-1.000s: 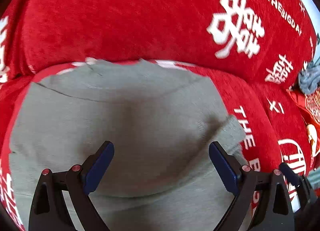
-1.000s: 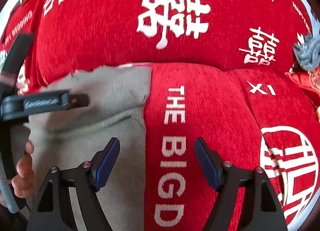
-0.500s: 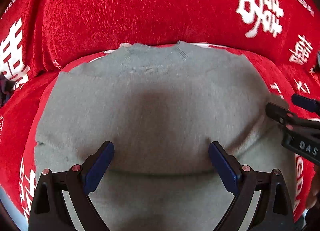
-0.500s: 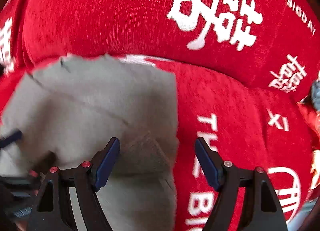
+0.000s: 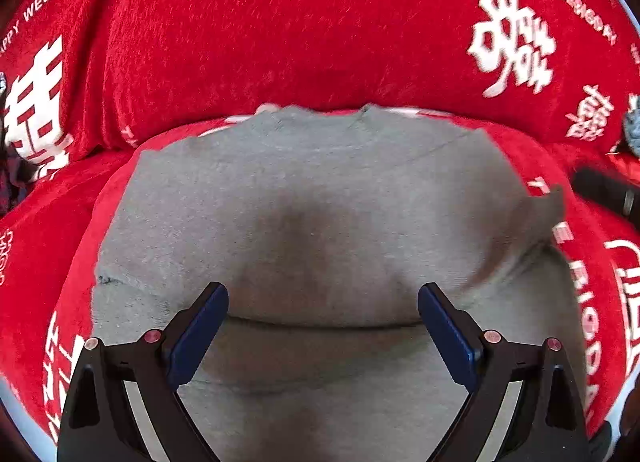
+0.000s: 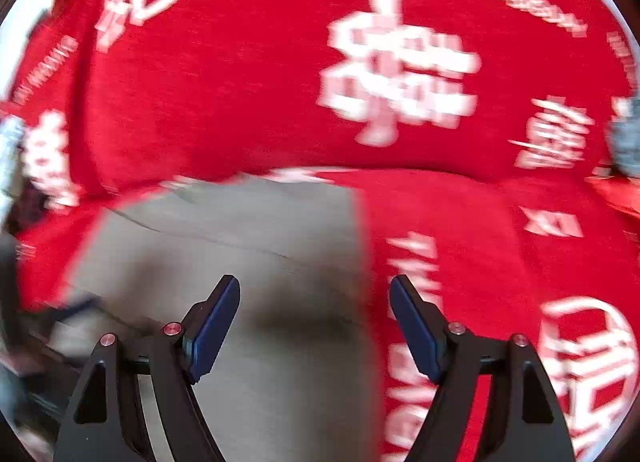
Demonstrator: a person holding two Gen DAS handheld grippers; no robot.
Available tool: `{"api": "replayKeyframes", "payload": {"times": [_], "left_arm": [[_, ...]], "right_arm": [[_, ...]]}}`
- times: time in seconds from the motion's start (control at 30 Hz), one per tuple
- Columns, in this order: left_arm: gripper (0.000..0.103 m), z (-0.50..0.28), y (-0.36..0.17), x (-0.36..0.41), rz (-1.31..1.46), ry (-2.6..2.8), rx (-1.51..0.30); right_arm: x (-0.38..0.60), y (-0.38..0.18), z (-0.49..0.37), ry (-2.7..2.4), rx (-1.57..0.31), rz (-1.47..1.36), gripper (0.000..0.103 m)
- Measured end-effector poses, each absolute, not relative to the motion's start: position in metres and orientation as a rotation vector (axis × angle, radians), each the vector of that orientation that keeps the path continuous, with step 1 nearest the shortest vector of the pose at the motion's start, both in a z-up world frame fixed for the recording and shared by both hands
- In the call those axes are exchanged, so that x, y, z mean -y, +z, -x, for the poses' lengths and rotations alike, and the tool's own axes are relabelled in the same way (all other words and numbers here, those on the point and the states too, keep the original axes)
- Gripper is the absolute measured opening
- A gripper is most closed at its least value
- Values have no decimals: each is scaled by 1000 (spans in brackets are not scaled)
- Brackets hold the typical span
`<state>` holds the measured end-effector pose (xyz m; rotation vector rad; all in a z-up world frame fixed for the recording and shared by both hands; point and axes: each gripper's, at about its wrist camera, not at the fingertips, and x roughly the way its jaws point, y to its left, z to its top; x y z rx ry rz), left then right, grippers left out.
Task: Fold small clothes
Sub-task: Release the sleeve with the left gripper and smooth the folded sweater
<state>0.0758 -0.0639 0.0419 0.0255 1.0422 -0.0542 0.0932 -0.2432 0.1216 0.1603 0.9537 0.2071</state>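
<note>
- Since a second ago: both views have slid sideways; the grey garment now sits centred in the left view, and its right edge falls between the right fingers instead of left of them.
- Red sofa cover, white lettering, fills both views; right view is blurred.
- Garment lies spread on the seat, neckline towards the backrest, a fold line across its near part, one corner sticking up at its right edge.
- Left gripper: angled steeply down over the garment, jaws wide, nothing between the pads.
- Right gripper: angled down over the garment's right edge, jaws wide, holding nothing.
</note>
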Motion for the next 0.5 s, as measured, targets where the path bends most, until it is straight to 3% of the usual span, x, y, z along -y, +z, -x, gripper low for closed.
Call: {"api": "replayKeyframes", "payload": {"times": [0.17,0.5], "left_arm": [[96,-71,35,43,0,-34,-1056],[96,-61,19,17,27,-36,-1070]], "right_arm": [[223,80,-124,174,-1108,-79,80],[249,51,-76,107,-1105,-69,80]]}}
